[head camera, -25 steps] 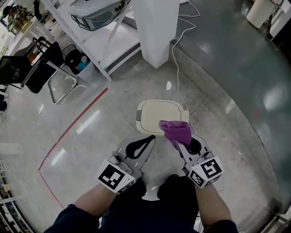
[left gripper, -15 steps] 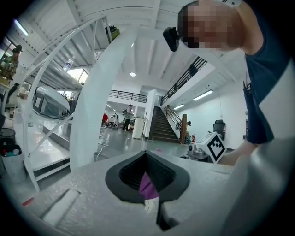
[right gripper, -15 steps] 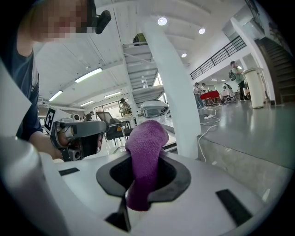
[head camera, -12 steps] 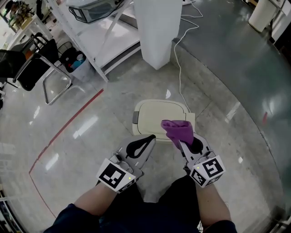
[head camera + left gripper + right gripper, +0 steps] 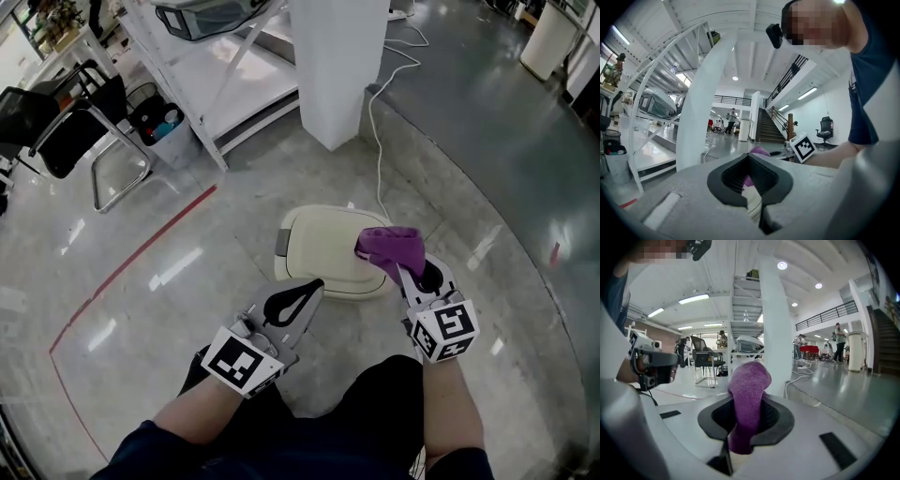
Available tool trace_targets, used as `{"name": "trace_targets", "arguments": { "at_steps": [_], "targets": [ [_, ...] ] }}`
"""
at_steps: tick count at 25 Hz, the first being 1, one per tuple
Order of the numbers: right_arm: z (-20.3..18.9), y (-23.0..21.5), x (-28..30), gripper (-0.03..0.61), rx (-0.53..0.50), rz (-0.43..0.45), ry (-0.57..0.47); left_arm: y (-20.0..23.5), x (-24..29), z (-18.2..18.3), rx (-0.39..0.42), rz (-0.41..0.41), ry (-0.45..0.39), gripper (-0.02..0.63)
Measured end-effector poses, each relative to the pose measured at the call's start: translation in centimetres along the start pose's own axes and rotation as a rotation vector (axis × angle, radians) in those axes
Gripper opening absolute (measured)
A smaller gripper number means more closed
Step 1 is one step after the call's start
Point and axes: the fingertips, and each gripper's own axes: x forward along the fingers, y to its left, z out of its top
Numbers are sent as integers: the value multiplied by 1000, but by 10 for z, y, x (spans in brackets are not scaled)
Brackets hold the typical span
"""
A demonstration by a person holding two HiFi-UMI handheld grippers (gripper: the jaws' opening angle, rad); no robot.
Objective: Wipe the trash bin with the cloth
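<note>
A cream trash bin (image 5: 328,246) with its lid closed stands on the floor just ahead of me. A purple cloth (image 5: 392,244) hangs over the bin's right edge, and my right gripper (image 5: 401,272) is shut on it. In the right gripper view the cloth (image 5: 747,399) sticks up between the jaws. My left gripper (image 5: 314,285) hovers at the bin's near edge, shut with nothing in it. In the left gripper view its jaws are together, and the cloth (image 5: 759,151) shows beyond my left gripper (image 5: 750,159).
A white pillar (image 5: 339,66) rises behind the bin, with a white cable (image 5: 380,141) running along the floor past it. A white shelf rack (image 5: 225,66), a black chair (image 5: 66,122) and a small dark basket (image 5: 159,122) stand at the back left. A red floor line (image 5: 141,253) curves left.
My right gripper has carried the purple cloth to the right and farther away, from the bin's middle to its right edge. The left gripper has barely moved.
</note>
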Motion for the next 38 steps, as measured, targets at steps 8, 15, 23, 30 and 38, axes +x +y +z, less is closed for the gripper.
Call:
{"name": "trace_targets", "arguments": {
  "at_steps": [8,15,23,30,38],
  "targets": [
    [-38,-28,51,80,-356,-95,220,3,-9,-6,25,14,-2,3],
    [-59,8,106,80,-477,14,338,7,-18,-12,-9,38,2,3],
    [-45,62,155,80,-514,120,350,14,-24,-15,-15,51,-2,3],
    [-36,127,177,80,-556,239,322,21,-34,-21,-29,60,-2,3],
    [-57,178,144,80,-626,392,304,28,-45,-25,-32,68,3,3]
  ]
}}
